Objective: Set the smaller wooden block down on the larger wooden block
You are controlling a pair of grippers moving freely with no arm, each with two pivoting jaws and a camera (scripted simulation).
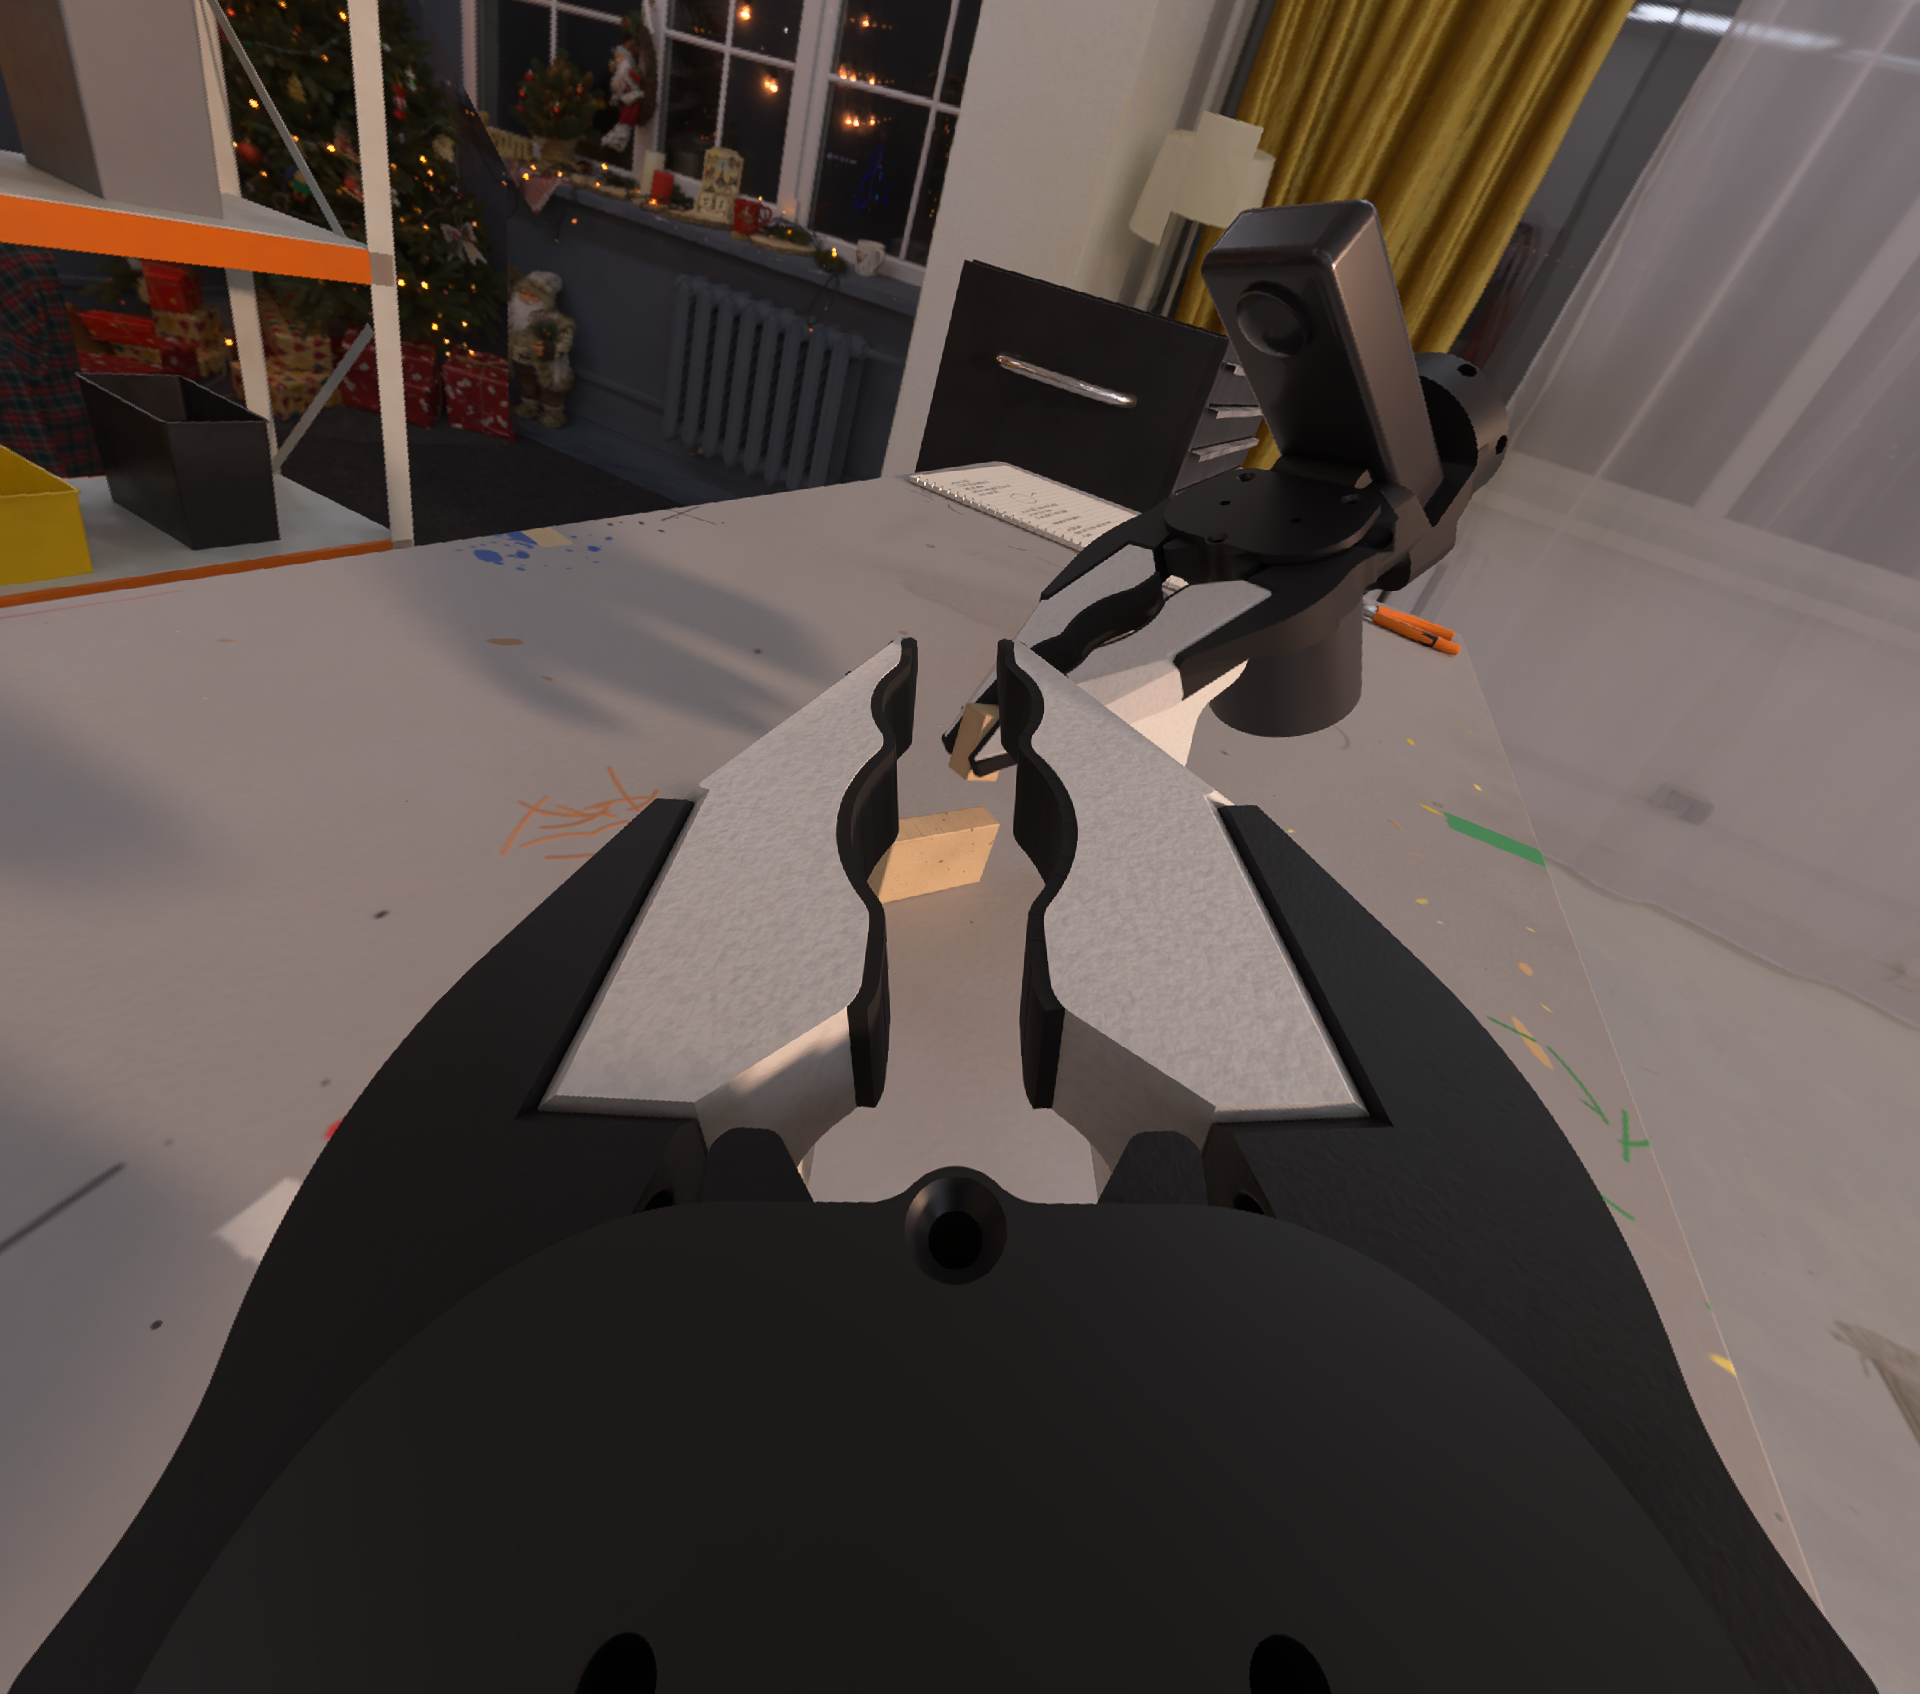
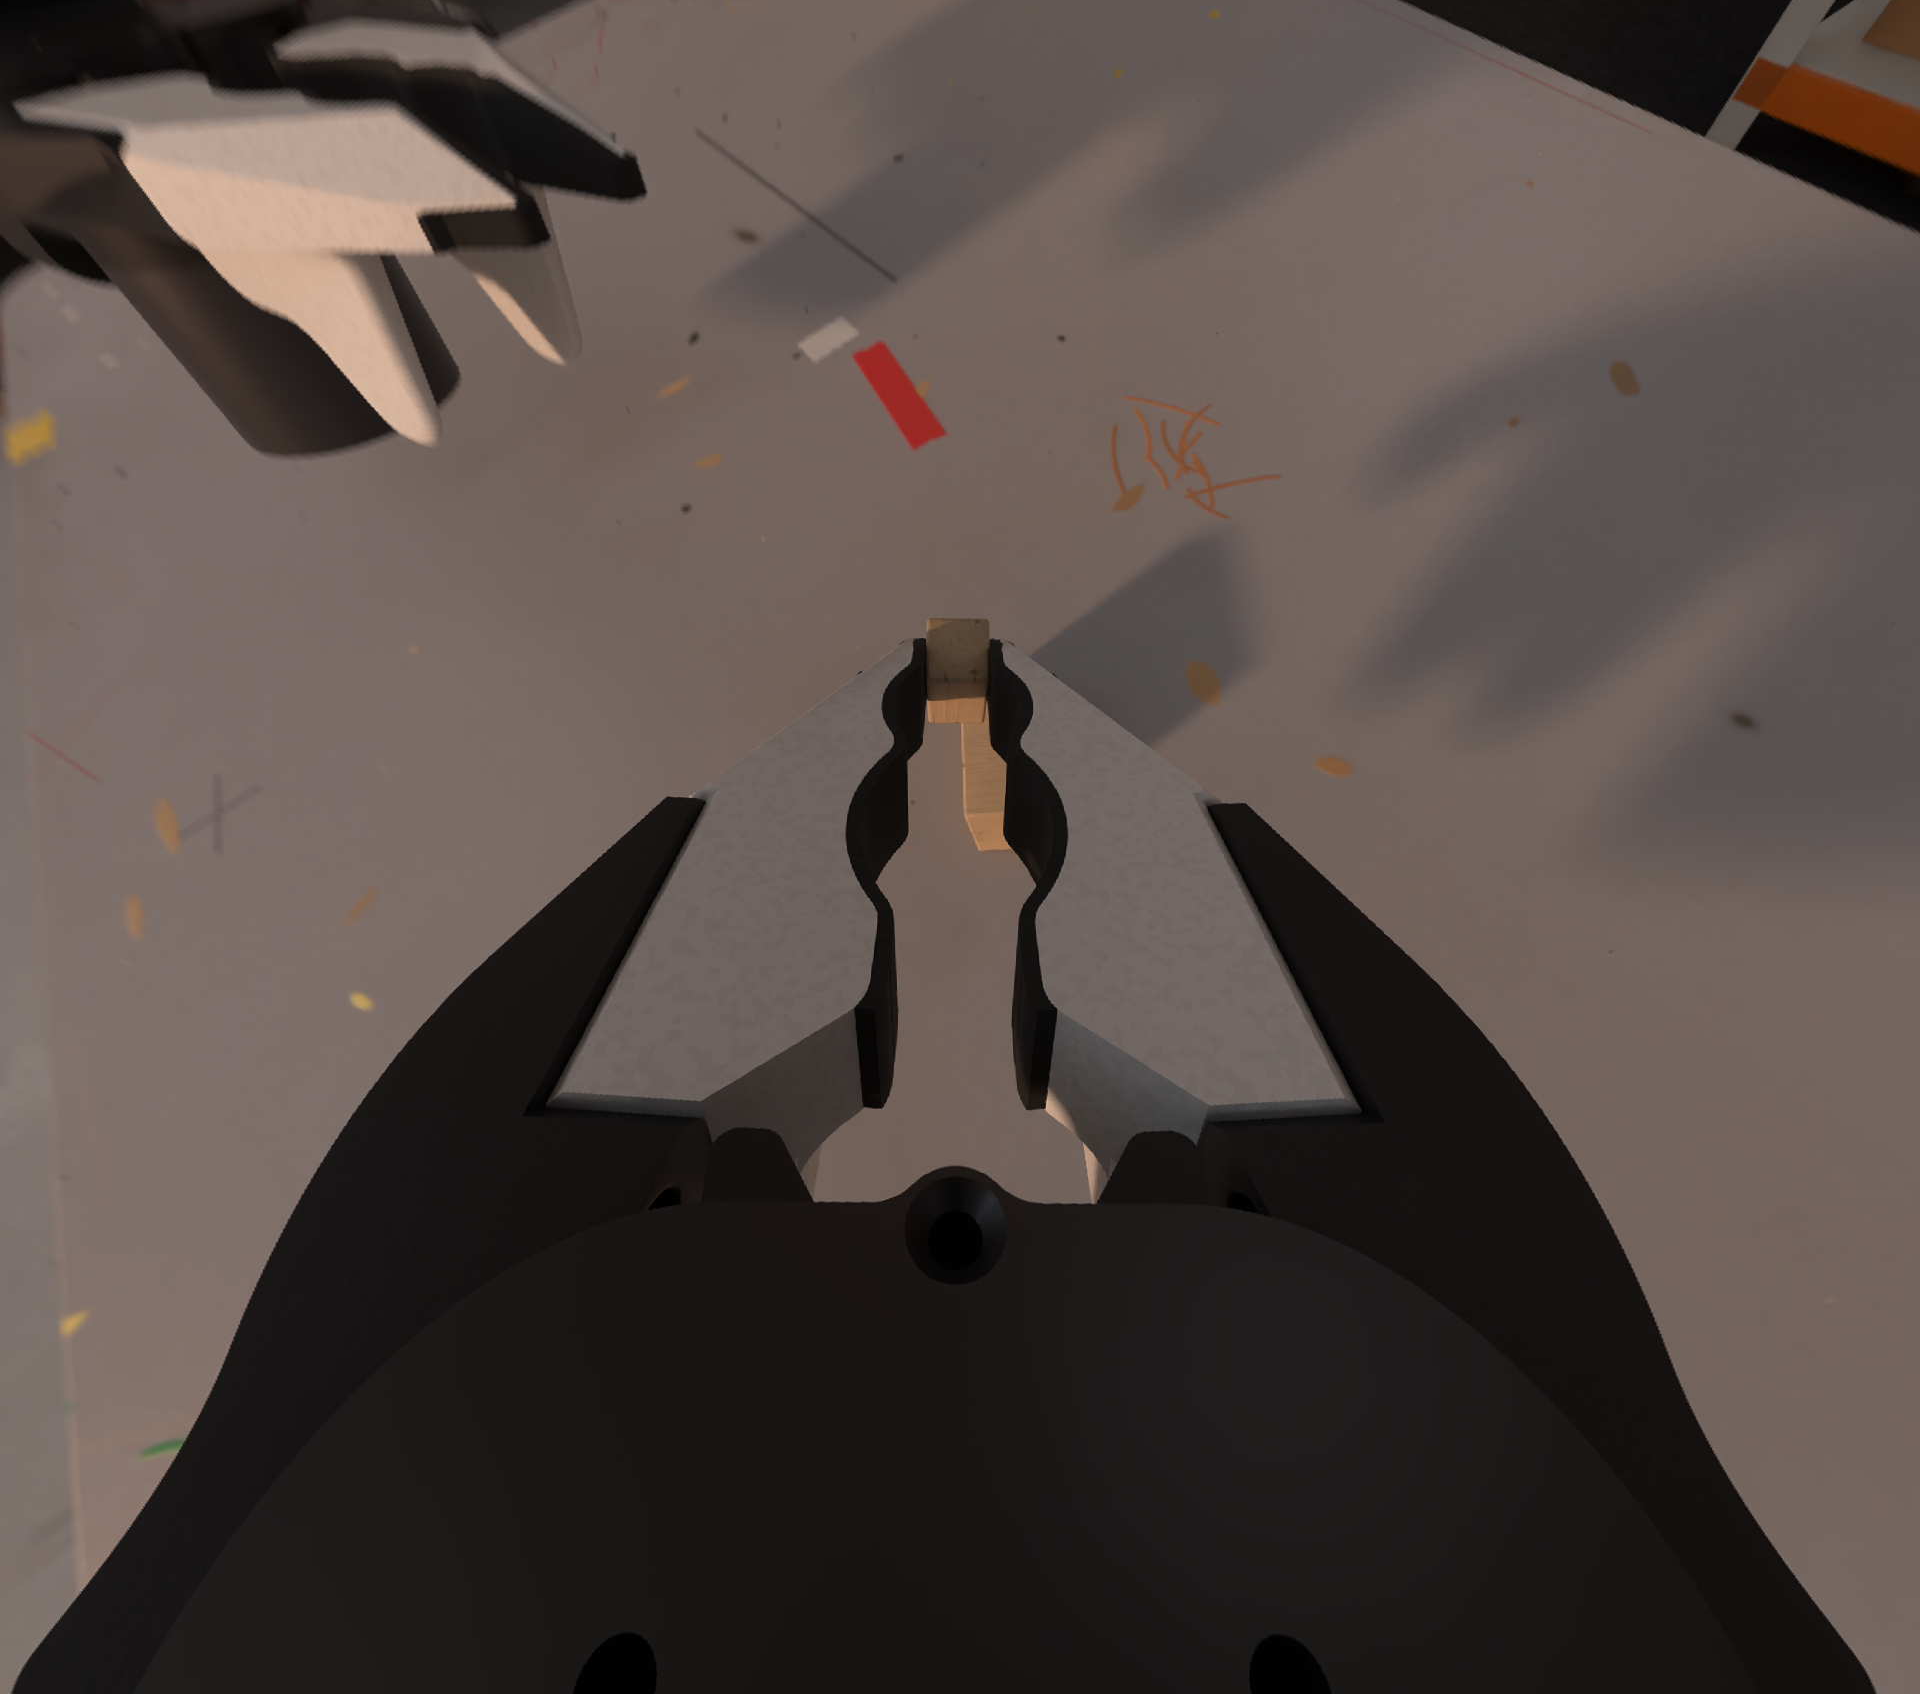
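Observation:
The larger wooden block [image 1: 935,855] lies flat on the grey table [image 1: 312,813], seen between my left gripper's fingers. My left gripper [image 1: 956,657] hovers above and just short of it, empty, its jaws a narrow gap apart. My right gripper [image 1: 977,740] comes in from the far right and is shut on the smaller wooden block [image 1: 977,735], holding it just above the larger block's far end. In the right wrist view the small block [image 2: 956,668] sits between the right gripper's [image 2: 956,657] tips, with the larger block [image 2: 985,797] below it. The left gripper [image 2: 488,397] shows at upper left.
A notepad [image 1: 1023,501] and an orange pen [image 1: 1413,631] lie at the table's far right. A black cabinet [image 1: 1060,387] stands behind the table. An orange-and-white shelf rack [image 1: 364,190] stands at left. A red tape strip [image 2: 899,394] marks the table top. The table's right edge [image 1: 1558,917] is near.

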